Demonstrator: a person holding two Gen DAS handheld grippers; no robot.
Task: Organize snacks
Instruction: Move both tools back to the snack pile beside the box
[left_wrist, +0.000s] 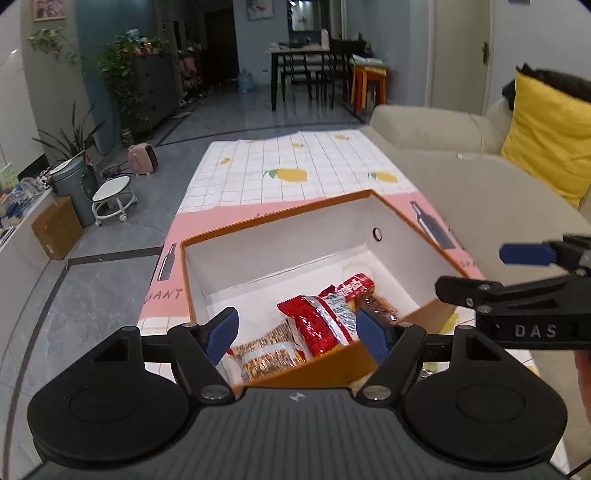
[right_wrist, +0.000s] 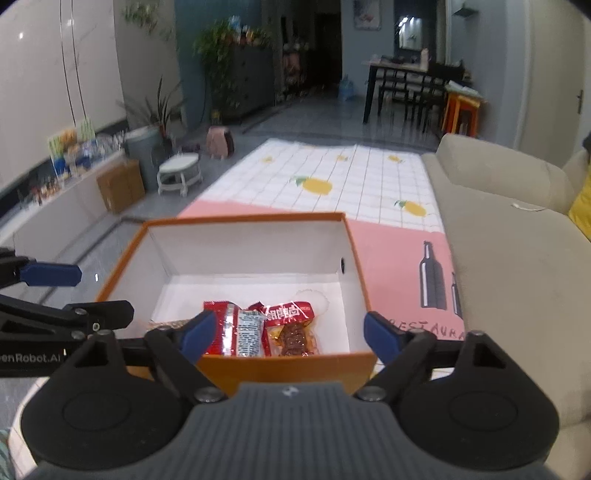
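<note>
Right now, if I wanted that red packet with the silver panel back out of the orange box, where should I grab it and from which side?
Probably from above, across the red packet's narrow width near its middle. It lies flat on the floor of the orange box, whose tall walls block a side approach, and the clear meat packet lies right against it.

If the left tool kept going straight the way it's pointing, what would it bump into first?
Probably the snacks in the orange box. The left tool, open and empty, points down into it, at the red packet and the orange-brown packet. Depth is hard to judge; the near wall might come first.
</note>
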